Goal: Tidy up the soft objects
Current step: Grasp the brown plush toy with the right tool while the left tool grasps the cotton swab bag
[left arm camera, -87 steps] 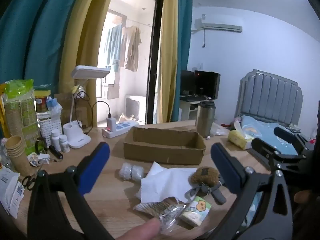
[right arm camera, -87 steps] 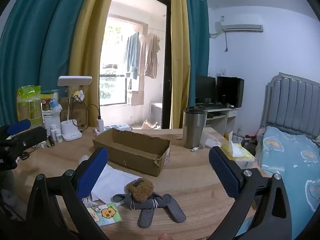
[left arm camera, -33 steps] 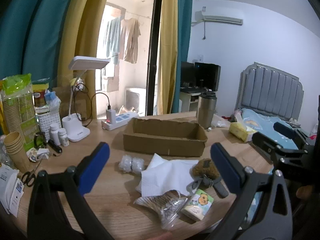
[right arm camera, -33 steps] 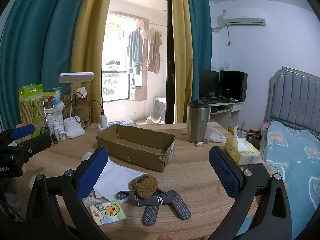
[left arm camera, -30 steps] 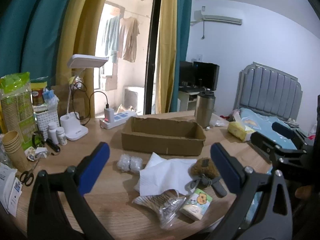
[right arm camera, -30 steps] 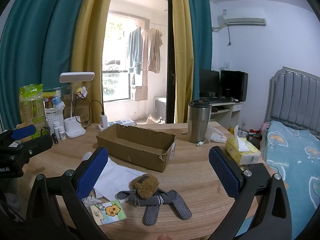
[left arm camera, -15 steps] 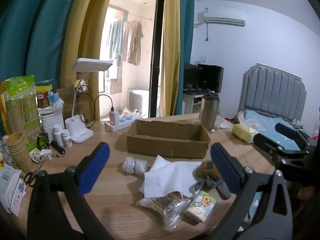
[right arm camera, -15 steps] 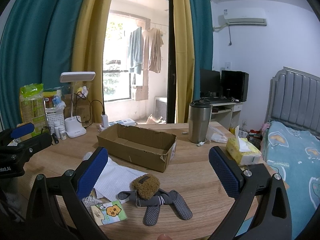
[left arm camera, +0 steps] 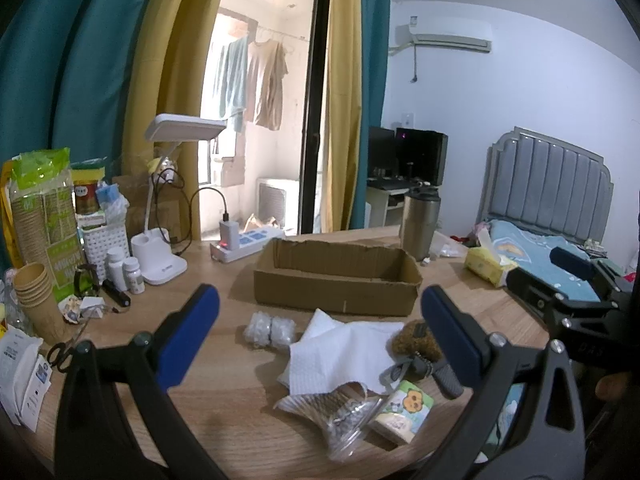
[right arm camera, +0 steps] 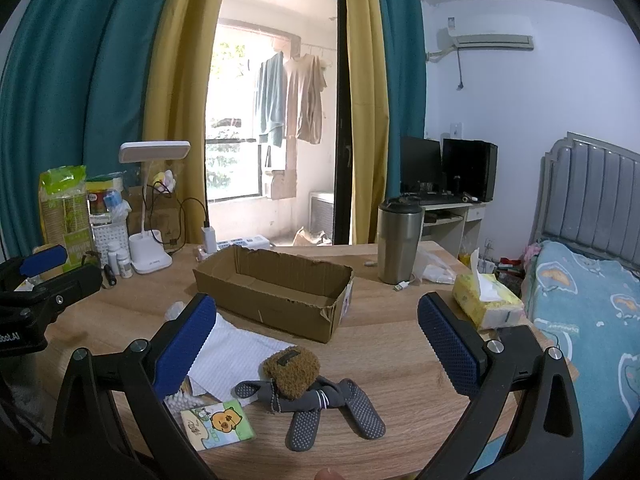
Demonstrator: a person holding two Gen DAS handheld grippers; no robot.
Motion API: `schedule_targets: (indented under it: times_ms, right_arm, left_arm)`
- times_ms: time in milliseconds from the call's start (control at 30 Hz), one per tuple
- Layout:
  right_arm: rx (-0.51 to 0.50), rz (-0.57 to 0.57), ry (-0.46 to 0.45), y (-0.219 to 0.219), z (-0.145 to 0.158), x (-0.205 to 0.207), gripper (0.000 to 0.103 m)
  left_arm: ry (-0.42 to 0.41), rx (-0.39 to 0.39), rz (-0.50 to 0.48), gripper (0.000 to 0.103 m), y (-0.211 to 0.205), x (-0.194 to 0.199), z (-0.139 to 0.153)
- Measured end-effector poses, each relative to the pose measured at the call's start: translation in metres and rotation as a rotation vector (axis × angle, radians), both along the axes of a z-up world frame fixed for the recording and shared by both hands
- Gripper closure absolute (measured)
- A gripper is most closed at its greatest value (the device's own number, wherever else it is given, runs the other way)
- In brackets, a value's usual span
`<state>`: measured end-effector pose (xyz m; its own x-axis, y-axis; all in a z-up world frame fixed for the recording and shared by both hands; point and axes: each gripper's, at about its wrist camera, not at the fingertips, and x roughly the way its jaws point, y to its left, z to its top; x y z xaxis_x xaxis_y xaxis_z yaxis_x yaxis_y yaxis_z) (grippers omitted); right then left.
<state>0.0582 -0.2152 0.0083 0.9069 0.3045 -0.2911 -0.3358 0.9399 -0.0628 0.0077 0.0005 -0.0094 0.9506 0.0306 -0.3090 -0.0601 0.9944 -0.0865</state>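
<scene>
An open cardboard box (left arm camera: 338, 276) (right arm camera: 276, 286) stands mid-table. In front of it lie a white cloth (left arm camera: 340, 350) (right arm camera: 236, 350), a brown plush pouch (right arm camera: 291, 367) (left arm camera: 414, 340) on grey socks (right arm camera: 324, 404), a small tissue pack with a cartoon (right arm camera: 218, 424) (left arm camera: 402, 410), a clear crumpled bag (left arm camera: 340, 412) and a bubble-wrap roll (left arm camera: 270, 326). My left gripper (left arm camera: 318, 332) is open and empty above these. My right gripper (right arm camera: 316, 336) is open and empty above the pouch.
A steel tumbler (right arm camera: 398, 240), a yellow tissue box (right arm camera: 486, 304) and a bed (right arm camera: 592, 312) are to the right. A desk lamp (left arm camera: 164, 258), power strip (left arm camera: 248, 242), bottles, paper cups (left arm camera: 36, 300) and scissors (left arm camera: 60, 354) crowd the left side.
Both grippers have shifted slightly; the views have drifted a little. The hand seen at the bottom edge of the left view is gone. The objects have not moved.
</scene>
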Motion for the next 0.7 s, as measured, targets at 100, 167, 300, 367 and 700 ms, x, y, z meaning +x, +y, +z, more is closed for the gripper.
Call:
schedule_targets:
  times_ms: [100, 167, 300, 367, 700]
  right_arm:
    - [-0.003, 0.003, 0.007, 0.002, -0.003, -0.001, 0.001]
    - [-0.009, 0.008, 0.017, 0.004, -0.007, 0.000, 0.001]
    - [-0.024, 0.018, 0.043, 0.010, -0.015, 0.007, 0.001]
    - [-0.032, 0.025, 0.060, 0.014, -0.019, 0.009, 0.001]
    - [-0.099, 0.041, 0.154, 0.030, -0.047, 0.034, 0.001]
  left_arm:
    - [0.005, -0.008, -0.001, 0.001, 0.001, 0.001, -0.003]
    - [0.013, -0.016, 0.004, 0.001, 0.003, 0.002, -0.006]
    - [0.033, -0.024, 0.011, 0.001, 0.007, 0.005, -0.013]
    - [0.048, -0.029, 0.015, 0.001, 0.010, 0.007, -0.018]
    - [0.170, -0.053, 0.014, 0.001, 0.020, 0.027, -0.057]
